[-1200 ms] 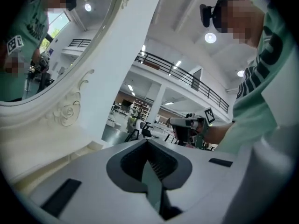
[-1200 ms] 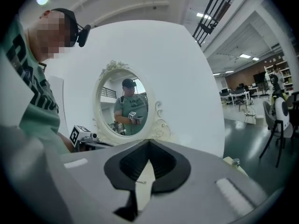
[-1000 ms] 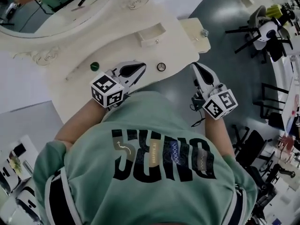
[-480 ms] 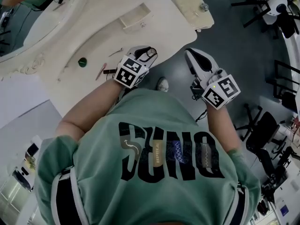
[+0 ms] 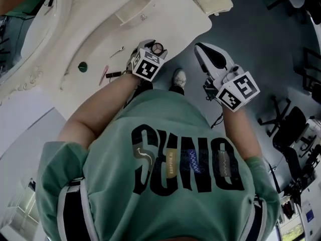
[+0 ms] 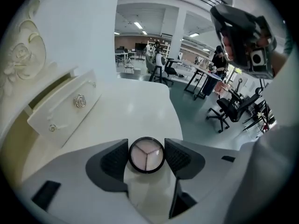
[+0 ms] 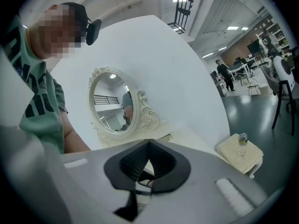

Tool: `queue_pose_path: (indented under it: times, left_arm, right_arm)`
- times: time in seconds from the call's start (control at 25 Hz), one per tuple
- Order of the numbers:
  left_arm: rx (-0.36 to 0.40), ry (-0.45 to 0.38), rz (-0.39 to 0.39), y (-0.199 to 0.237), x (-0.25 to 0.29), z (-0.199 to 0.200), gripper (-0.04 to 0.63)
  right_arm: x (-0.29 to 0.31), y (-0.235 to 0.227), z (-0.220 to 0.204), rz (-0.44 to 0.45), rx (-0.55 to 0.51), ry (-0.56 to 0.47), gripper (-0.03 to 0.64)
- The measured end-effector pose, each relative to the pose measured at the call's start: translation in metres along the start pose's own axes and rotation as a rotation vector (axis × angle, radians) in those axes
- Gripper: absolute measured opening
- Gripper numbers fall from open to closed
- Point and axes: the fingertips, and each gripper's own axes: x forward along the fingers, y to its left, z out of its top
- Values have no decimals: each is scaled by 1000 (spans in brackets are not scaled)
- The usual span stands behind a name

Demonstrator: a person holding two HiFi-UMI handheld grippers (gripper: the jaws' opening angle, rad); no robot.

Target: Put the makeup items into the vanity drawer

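Observation:
A round black compact [image 6: 146,155] with a pale three-part pan lies near the front edge of the white vanity top [image 5: 165,19]. My left gripper [image 6: 146,146] straddles it. Its jaws are opening, and the compact [image 5: 157,47] sits between the pads, which stand close beside its rim. The small vanity drawer [image 6: 65,108] is pulled partly out, to the left and beyond; it also shows at the top of the head view [image 5: 133,10]. My right gripper [image 5: 201,49] hangs over the floor off the vanity's right edge, shut and empty.
A green round item [image 5: 82,67], a pink stick [image 5: 103,75], a dark stick [image 5: 114,75] and a thin silvery tool [image 5: 117,51] lie left of my left gripper. The oval mirror [image 7: 112,106] stands at the back. A cream stool [image 7: 240,153] carries a bottle [image 7: 241,141].
My left gripper has moved forward over the round compact and its jaws have gone from shut to wide around it. The right gripper has stayed shut beside the vanity.

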Motion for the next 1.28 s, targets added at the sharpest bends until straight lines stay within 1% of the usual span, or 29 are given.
queue_pose_path:
  times: [0.08, 0.16, 0.32, 0.4, 0.44, 0.52, 0.72, 0.84, 0.92, 1.0, 1.08, 1.16, 1.28]
  left_arm:
    - [13, -13, 24, 0, 0, 1, 242]
    - [18, -19, 29, -1, 0, 2, 242]
    - [61, -19, -4, -2, -4, 1, 242]
    - [66, -59, -25, -3, -17, 8, 242]
    - [59, -93, -34, -3, -28, 16, 242]
    - [38, -187, -46, -3, -62, 40, 242]
    - [19, -481, -55, -3, -190, 122, 242]
    - [10, -647, -22, 7, -268, 161, 242]
    - [-1, -728, 5, 15, -306, 175, 242]
    - [-19, -777, 24, 24, -333, 177, 242]
    - [-43, -809, 47, 37, -352, 172, 242]
    - [-62, -816, 65, 49, -359, 165, 242]
    - [-92, -795, 72, 63, -354, 156, 242]
  right_arm:
    - [1, -1, 1, 4, 3, -3, 9]
    - [1, -1, 1, 4, 5, -3, 9]
    - [2, 5, 5, 5, -10, 0, 9]
    - [3, 12, 12, 8, -29, -3, 9]
    - [2, 16, 16, 10, -40, -6, 9]
    - [1, 26, 29, 16, -65, -19, 9]
    - [-1, 58, 82, 56, -161, -70, 9]
    - [4, 78, 122, 83, -237, -100, 9]
    - [8, 89, 142, 106, -270, -124, 9]
    - [14, 104, 154, 129, -294, -138, 9]
    - [25, 118, 160, 158, -321, -140, 9]
    - [35, 126, 163, 177, -335, -135, 9]
    - [49, 127, 160, 189, -322, -123, 9]
